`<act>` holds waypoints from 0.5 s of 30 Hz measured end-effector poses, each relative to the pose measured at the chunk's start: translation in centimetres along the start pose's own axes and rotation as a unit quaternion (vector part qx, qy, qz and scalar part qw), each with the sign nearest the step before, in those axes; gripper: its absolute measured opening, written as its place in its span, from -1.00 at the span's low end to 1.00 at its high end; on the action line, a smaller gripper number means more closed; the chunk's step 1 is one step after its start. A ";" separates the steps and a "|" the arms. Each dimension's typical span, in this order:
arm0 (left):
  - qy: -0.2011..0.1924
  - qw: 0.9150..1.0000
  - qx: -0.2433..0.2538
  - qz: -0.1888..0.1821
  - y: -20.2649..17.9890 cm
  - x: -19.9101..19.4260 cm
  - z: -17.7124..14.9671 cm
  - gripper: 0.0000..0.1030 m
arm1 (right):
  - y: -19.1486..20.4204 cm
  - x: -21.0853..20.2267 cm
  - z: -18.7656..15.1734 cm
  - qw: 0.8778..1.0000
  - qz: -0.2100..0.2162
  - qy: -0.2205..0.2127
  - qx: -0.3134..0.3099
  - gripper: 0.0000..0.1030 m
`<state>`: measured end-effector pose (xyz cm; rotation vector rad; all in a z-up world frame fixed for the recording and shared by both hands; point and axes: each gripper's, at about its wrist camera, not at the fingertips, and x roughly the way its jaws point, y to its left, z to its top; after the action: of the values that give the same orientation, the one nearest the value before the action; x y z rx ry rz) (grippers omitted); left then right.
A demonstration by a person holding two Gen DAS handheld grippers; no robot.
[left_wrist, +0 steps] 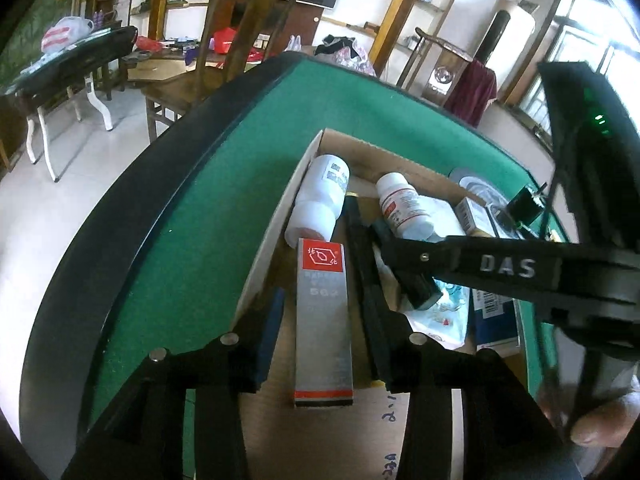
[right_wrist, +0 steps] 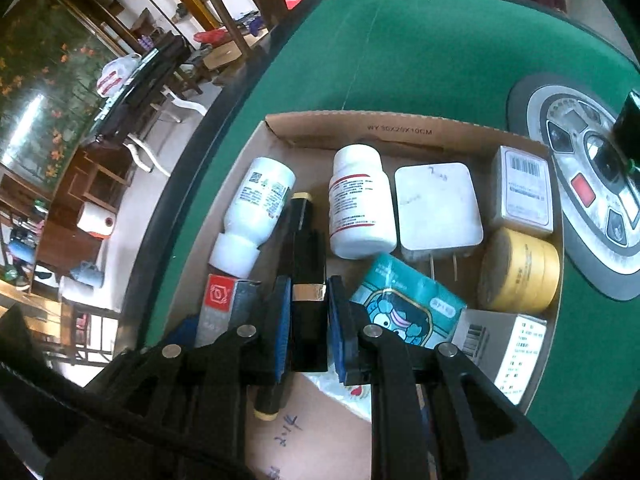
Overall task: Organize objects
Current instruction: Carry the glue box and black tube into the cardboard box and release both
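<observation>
Between the right hand-held gripper's (right_wrist: pixel 308 320) clamped blue pads, a black gold-banded tube (right_wrist: pixel 306 256).

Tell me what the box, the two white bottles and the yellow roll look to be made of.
Box: brown corrugated cardboard, matte, with a printed size code and a frayed cut edge.
White bottles: probably plastic, smooth with a slight sheen, carrying printed paper labels.
Yellow roll: likely paper masking tape, matte, with layered bands visible on its side.
</observation>
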<state>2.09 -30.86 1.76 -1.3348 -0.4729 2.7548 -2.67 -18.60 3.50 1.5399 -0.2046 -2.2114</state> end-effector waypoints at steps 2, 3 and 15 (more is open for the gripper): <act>-0.008 1.000 -0.002 -0.001 0.0 -0.5 -0.1 -0.21 | -0.2 0.0 -0.2 1.000 -0.001 0.000 0.004 -0.68; -0.014 1.000 -0.002 -0.003 0.0 -1.0 -0.2 -0.14 | -0.4 -0.1 -0.3 1.000 0.002 -0.001 0.008 -0.68; -0.107 0.994 -0.034 0.000 -0.8 -8.7 -2.5 0.21 | -1.1 -7.8 -3.7 0.995 -0.020 -0.086 -0.042 0.10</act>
<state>9.42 -30.91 7.15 -1.0543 -0.5815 2.9201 2.64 -13.76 8.45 1.3218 -0.1333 -2.3532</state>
